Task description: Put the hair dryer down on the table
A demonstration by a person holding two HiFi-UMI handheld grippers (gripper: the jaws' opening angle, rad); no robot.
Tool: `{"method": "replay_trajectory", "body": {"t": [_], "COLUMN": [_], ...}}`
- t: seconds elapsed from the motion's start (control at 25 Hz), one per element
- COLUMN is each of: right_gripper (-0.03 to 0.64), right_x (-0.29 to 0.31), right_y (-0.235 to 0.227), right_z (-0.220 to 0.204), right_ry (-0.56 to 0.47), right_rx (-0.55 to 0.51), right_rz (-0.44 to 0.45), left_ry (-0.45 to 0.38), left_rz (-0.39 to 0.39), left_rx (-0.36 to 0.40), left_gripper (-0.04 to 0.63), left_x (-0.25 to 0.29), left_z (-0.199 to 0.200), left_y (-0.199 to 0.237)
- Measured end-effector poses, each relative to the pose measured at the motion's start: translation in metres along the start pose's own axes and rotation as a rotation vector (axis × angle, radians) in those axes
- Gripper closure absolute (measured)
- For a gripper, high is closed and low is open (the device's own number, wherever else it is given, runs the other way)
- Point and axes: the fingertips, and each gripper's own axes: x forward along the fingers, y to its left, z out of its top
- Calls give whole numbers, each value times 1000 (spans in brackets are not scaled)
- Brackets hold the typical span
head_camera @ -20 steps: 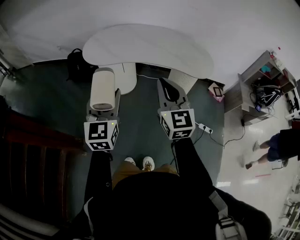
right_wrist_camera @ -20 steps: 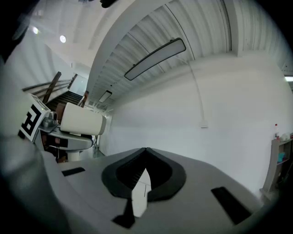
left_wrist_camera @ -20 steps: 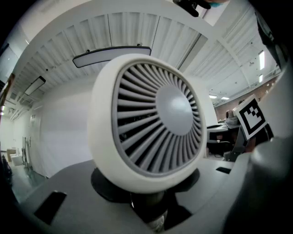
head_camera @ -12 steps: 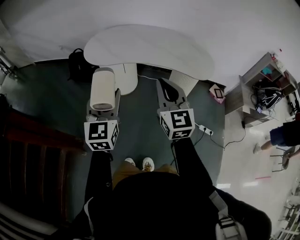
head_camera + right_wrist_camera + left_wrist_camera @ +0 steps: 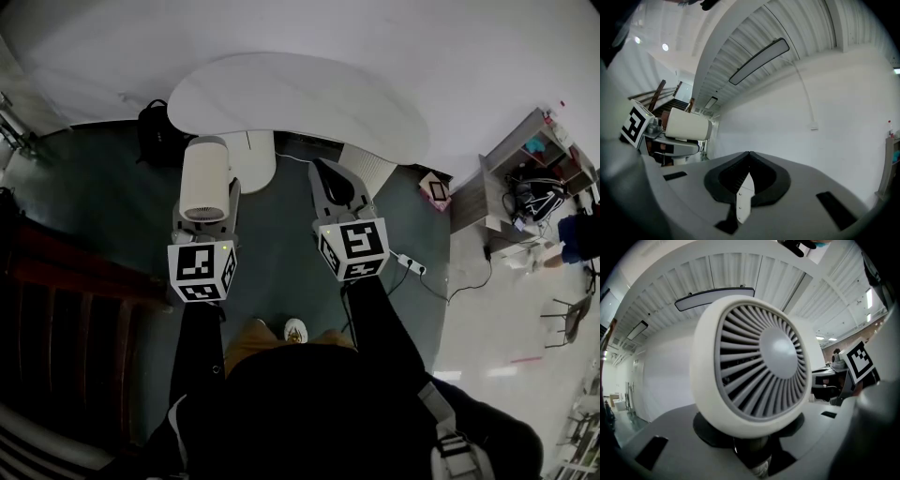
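My left gripper (image 5: 206,221) is shut on the hair dryer (image 5: 204,178), a cream-white barrel held upright over the dark floor in the head view. In the left gripper view its grey rear grille (image 5: 759,376) faces the camera, and its dark handle (image 5: 752,453) is clamped between the jaws. The right gripper (image 5: 334,184) hangs beside it, shut and holding nothing, and its tips meet in the right gripper view (image 5: 747,161). That view shows the hair dryer (image 5: 686,126) off to the left. The white kidney-shaped table (image 5: 300,94) lies ahead of both grippers.
A white pedestal (image 5: 251,155) and a ribbed white unit (image 5: 366,164) stand under the table. A black bag (image 5: 155,127) sits at the left, and a power strip with its cord (image 5: 410,264) lies on the floor. There are cluttered shelves (image 5: 525,178) at the right and dark wooden stairs (image 5: 66,309) at the left.
Both grippers and the hair dryer keep their places. One of my shoes has slipped out of sight. The person at the right has walked off.
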Motion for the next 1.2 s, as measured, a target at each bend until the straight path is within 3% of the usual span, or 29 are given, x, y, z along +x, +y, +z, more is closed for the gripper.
{"method": "replay_trajectory", "body": {"t": [0.56, 1.2], "right_gripper": [591, 591], "right_x": [38, 185], "right_y": [4, -14], "right_z": [-10, -8], "right_ry": [4, 27], "right_rx": [34, 30], "right_rz": [38, 4], "left_ry": [0, -7], "left_rz": [21, -8], "left_rx": [6, -10], "left_gripper": [400, 400], "left_x": [18, 133], "left_z": [-6, -11], "left_y": [27, 129]}}
